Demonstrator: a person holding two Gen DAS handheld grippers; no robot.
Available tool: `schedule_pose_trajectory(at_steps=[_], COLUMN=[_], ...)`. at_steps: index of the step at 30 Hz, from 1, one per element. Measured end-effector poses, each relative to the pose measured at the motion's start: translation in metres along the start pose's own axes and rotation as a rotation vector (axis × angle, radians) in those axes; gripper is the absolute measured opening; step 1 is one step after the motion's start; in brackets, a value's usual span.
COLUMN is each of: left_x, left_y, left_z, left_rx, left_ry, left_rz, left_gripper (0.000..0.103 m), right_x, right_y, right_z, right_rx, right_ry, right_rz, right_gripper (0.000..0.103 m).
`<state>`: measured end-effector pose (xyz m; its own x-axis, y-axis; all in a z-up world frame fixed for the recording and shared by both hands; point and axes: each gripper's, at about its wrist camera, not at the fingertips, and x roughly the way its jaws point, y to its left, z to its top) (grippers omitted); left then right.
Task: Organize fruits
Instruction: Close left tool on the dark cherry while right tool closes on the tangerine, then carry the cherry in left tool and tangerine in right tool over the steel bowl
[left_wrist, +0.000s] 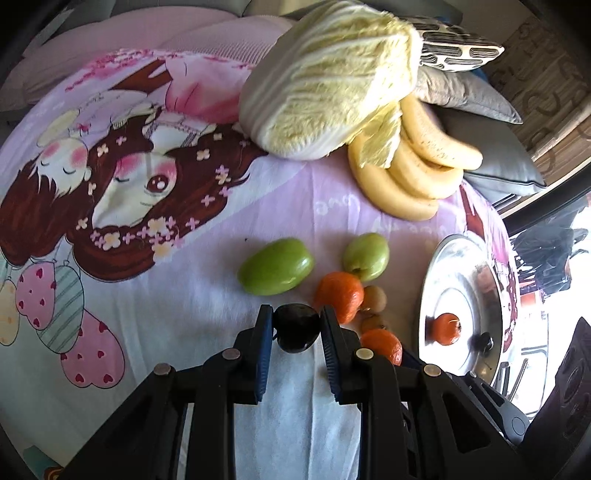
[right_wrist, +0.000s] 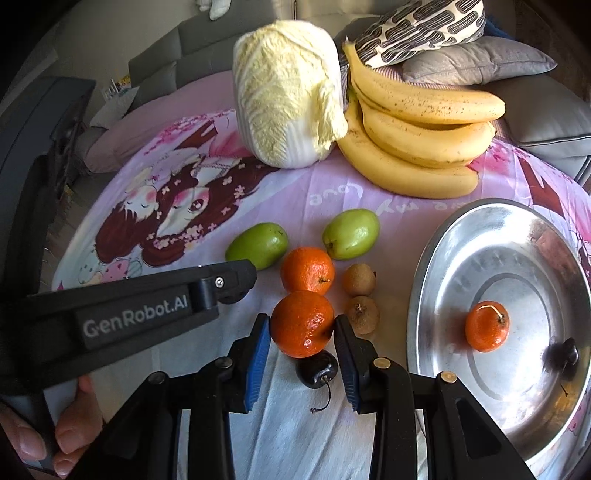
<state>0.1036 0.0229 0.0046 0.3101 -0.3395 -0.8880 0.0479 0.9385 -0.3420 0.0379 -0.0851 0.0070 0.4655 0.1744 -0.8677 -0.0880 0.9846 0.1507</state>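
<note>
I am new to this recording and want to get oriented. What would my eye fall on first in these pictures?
First, the big pale cabbage and the bunch of bananas at the far edge of the pink cartoon sheet. Next, the shiny metal plate on the right, holding one small orange and a dark cherry. Nearest, the right gripper clamps an orange, and the left gripper clamps a dark cherry.

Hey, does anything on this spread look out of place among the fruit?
Yes: a napa cabbage stands beside the bananas at the back of the cloth, the one vegetable among the fruit. Nothing looks spilled or damaged.
</note>
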Motion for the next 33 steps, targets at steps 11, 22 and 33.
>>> schedule_pose_trajectory(at_steps=[11,22,33], left_x=[-0.020,-0.016,0.006], left_y=[-0.014,-0.067,-0.123], left_z=[0.000,0.008,0.019], left_rx=[0.044,0.164,0.277], left_ry=[-0.035,-0.018,0.011], left_rz=[0.007,0.000,-0.022], left_gripper=[0.027,0.027,0.027], right_x=[-0.026,-0.044,-0.056], right_y=[-0.021,-0.073,-0.135], right_z=[0.005,0.011,0.010], right_rx=[0.054,0.162,0.306], right_ry=[-0.043,-0.072,-0.088], right_rz=[-0.017,-0.067,-0.141], right_gripper=[0.038,0.038,0.038])
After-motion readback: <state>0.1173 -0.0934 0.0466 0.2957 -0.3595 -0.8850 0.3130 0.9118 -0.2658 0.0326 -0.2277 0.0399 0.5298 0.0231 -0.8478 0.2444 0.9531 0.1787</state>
